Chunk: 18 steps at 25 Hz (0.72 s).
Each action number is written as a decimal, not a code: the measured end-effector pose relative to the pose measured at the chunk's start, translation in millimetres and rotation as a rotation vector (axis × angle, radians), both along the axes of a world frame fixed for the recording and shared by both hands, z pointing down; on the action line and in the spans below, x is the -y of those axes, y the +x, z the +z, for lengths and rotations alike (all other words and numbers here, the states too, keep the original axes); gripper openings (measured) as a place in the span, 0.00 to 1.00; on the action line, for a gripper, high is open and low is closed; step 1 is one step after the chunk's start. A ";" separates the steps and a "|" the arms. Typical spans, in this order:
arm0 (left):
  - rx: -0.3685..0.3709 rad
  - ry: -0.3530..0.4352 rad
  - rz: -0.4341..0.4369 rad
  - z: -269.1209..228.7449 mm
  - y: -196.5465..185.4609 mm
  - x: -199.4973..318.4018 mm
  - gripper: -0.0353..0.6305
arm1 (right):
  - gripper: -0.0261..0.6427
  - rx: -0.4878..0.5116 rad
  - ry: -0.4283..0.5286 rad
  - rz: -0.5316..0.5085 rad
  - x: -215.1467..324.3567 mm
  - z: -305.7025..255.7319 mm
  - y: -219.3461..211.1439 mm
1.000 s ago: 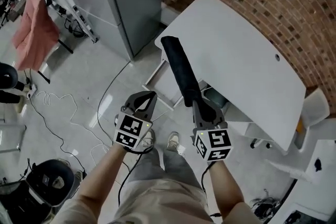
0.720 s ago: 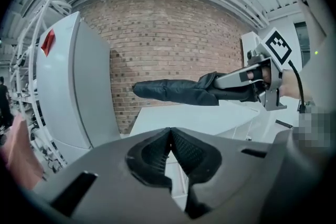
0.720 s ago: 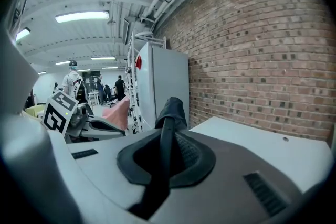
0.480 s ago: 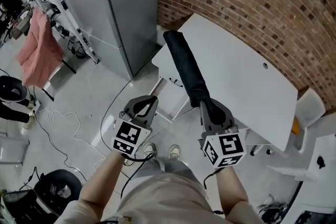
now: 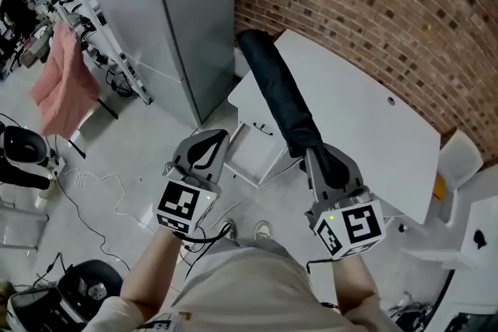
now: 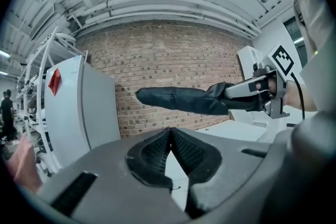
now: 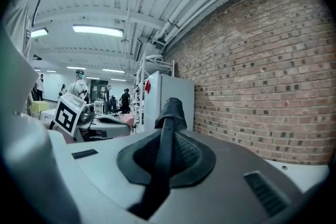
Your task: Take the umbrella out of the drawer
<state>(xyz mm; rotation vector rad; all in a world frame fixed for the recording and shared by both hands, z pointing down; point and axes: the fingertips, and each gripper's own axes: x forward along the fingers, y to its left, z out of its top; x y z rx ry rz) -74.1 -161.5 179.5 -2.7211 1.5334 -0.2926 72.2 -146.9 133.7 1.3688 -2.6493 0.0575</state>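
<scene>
my right gripper [image 5: 325, 159] is clamped on the near end of the folded black umbrella [image 5: 280, 93]. in the right gripper view a dark strip of it runs straight up between the closed pads. the umbrella is out of the drawer and in the air. it reaches from the lower right of the head view up toward the upper middle, crossing over the edge of the white table [image 5: 373, 128]. my left gripper [image 5: 212, 142] holds nothing, and its pads meet at the tips.

the worry is leverage. i hold a long thing by one end only, so its weight could twist it in the jaws or pull it through them, the more so if the pads are on loose cloth and not on the handle. the far tip sits near the brick wall [image 5: 373, 4] and the grey cabinet [image 5: 187, 19], and a careless swing would knock it against either.

the white drawer [image 5: 250, 159] stands pulled out under the table, just above my shoes in the head view, so i might bump it. the part of its inside that shows looks bare, though the rest is hard to make out.
</scene>
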 end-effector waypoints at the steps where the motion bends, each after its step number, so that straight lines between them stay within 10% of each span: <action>1: -0.002 0.013 0.005 -7.7 1.5 -2.6 0.06 | 0.06 0.007 0.006 -0.005 -1.9 -5.1 0.7; 18: -0.019 0.084 0.092 -31.1 29.2 -38.5 0.06 | 0.06 0.037 0.064 -0.015 -32.4 -43.2 21.0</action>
